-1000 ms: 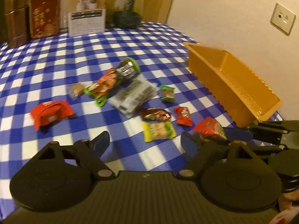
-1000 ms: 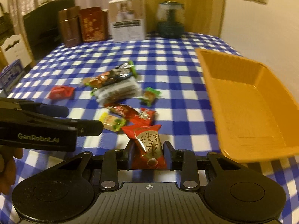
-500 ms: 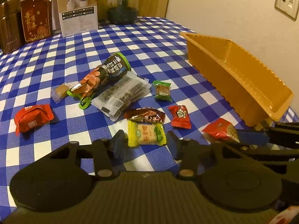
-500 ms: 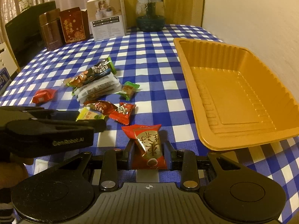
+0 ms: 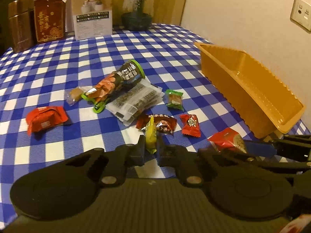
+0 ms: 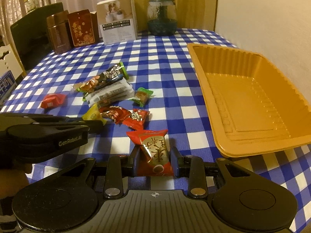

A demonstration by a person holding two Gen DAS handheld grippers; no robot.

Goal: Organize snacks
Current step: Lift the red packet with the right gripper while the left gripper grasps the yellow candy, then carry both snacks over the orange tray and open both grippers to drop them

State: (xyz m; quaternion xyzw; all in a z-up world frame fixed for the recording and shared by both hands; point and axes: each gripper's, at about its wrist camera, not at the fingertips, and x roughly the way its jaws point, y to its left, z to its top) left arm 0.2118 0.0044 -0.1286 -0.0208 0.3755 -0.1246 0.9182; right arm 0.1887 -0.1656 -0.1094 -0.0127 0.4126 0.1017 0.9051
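Observation:
My left gripper (image 5: 151, 149) is shut on a yellow candy packet (image 5: 151, 136), pinched on edge; it also shows in the right wrist view (image 6: 93, 114). My right gripper (image 6: 155, 160) is shut on a red and gold snack packet (image 6: 155, 151), also seen in the left wrist view (image 5: 229, 140). The empty orange tray (image 6: 250, 104) lies to the right of it. Loose snacks lie on the blue checked cloth: a green-ended tube pack (image 5: 118, 81), a clear bar pack (image 5: 136, 102), a green candy (image 5: 175, 101), a brown candy (image 5: 159, 123), a small red candy (image 5: 190, 125), a red packet (image 5: 46, 118).
Brown and red boxes (image 6: 81, 29), a white box (image 6: 118, 19) and a glass jar (image 6: 162, 17) stand along the far table edge. A wall runs close behind the tray. A dark chair back (image 6: 31, 31) stands at the far left.
My left gripper has closed on the yellow candy packet, which now stands on edge between the fingers. My right gripper has kept its red packet and edged closer to the tray.

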